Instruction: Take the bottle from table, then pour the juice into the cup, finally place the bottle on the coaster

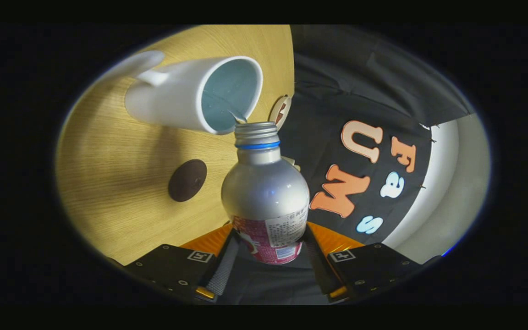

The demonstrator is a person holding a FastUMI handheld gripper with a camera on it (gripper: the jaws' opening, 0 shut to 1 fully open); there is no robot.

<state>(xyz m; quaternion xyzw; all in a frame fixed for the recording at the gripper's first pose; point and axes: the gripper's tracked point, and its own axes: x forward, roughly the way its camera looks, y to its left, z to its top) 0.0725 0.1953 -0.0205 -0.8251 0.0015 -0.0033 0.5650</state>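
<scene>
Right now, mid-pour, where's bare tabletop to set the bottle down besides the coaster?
The fingers are shut on the bottle, its mouth at the white mug. Bare wood table lies all around the dark round coaster, widest on its side away from the bottle. It is crowded at the mug's rim, where a small round tag sits at the table edge.

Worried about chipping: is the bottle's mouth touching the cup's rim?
Cannot tell. In the gripper view the bottle mouth overlaps the cup rim; neither contact nor gap shows plainly.
</scene>
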